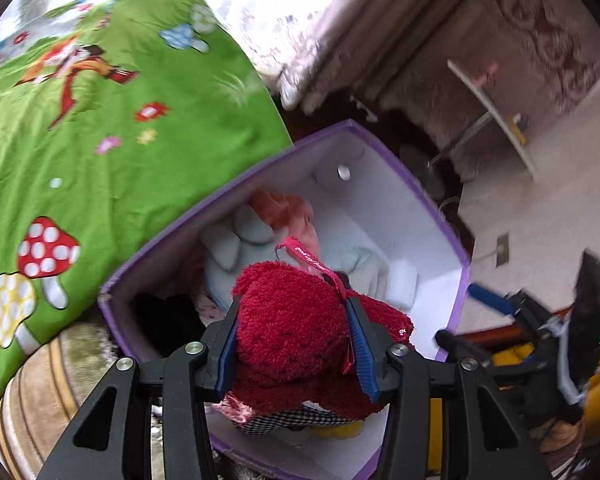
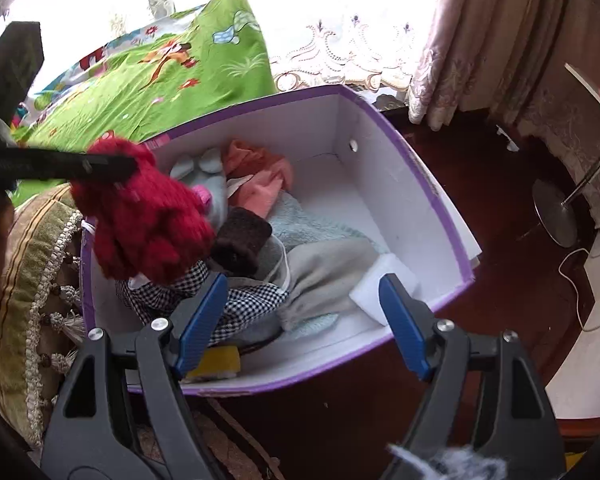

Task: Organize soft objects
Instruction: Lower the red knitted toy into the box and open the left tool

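A fluffy red soft item (image 1: 292, 328) with a pink ribbon tag sits between the blue pads of my left gripper (image 1: 292, 304), which is shut on it. It hangs over the near left part of a purple box with white walls (image 1: 380, 208). From the right wrist, the same red item (image 2: 148, 216) hangs over the left side of the box (image 2: 380, 184). Inside the box lie a peach cloth (image 2: 260, 184), a pale blue towel (image 2: 300, 224), a grey cloth (image 2: 324, 272), a brown piece (image 2: 240, 244), a checked cloth (image 2: 244, 304) and a white foam block (image 2: 384, 280). My right gripper (image 2: 304, 280) stands open and empty over the near side of the box.
A green cartoon-print pillow (image 1: 120, 120) lies left of and behind the box. A striped, tasselled cushion (image 2: 32, 280) presses against its left side. The box rests on a dark wooden surface (image 2: 480, 200). Curtains (image 2: 480, 40) and a metal stand base (image 2: 556, 212) are at the right.
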`<state>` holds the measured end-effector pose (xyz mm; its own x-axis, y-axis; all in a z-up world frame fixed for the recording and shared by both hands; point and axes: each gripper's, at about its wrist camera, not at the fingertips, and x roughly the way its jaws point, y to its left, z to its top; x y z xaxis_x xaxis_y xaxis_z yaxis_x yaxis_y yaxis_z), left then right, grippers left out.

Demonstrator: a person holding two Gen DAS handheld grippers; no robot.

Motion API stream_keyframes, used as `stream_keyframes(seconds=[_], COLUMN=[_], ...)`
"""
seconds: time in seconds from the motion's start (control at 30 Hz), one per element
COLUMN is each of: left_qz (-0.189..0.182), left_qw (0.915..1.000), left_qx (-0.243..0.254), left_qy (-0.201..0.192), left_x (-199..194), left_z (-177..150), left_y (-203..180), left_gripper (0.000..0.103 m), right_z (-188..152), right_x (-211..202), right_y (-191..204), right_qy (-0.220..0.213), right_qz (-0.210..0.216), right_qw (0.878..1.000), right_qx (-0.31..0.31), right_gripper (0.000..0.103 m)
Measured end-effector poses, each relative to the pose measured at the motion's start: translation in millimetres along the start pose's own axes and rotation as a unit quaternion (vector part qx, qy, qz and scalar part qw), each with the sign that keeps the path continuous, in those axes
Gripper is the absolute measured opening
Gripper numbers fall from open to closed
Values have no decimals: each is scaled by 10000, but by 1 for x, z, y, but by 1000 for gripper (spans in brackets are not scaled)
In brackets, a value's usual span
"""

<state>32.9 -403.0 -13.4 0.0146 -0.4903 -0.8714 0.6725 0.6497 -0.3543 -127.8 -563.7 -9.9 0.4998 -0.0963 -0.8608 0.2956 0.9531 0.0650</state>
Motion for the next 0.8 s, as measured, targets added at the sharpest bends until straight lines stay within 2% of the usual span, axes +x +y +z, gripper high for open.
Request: stream_keyframes(seconds=[0.13, 0.23, 0.27, 0.4, 0.57, 0.7, 0.8], left_qz=[303, 474, 525, 528, 383, 47, -200], left_qw=[9985, 9962, 9959, 9973, 9990, 9990, 9960], left_qx=[305, 350, 320, 153, -64, -430, -830], left_qy=[353, 636, 670, 493, 236, -116, -282], left_x=[22, 37, 37, 24, -5, -42, -62], left_z=[-4, -7, -8, -8, -22, -49, -73], left_y=[-12, -14, -13, -6, 4, 15, 25], left_gripper=[51, 58, 64, 82, 82, 83, 83], right_z=[-1, 3, 3, 2, -1, -6, -10], right_x=[-6, -7, -8, -9, -16, -25, -34], right_y=[0, 6, 8, 15, 20, 30, 38], right_qy=[-113, -181, -181, -149, -114, -133, -203], right_qz=[-92, -148, -191, -303, -509, -657, -804], right_qw=[9999, 9997, 9997, 9994, 9985, 9975, 9962], right_qx=[-4, -30, -25, -6, 151, 208, 271], right_gripper=[80, 80, 80, 81, 82, 84, 85])
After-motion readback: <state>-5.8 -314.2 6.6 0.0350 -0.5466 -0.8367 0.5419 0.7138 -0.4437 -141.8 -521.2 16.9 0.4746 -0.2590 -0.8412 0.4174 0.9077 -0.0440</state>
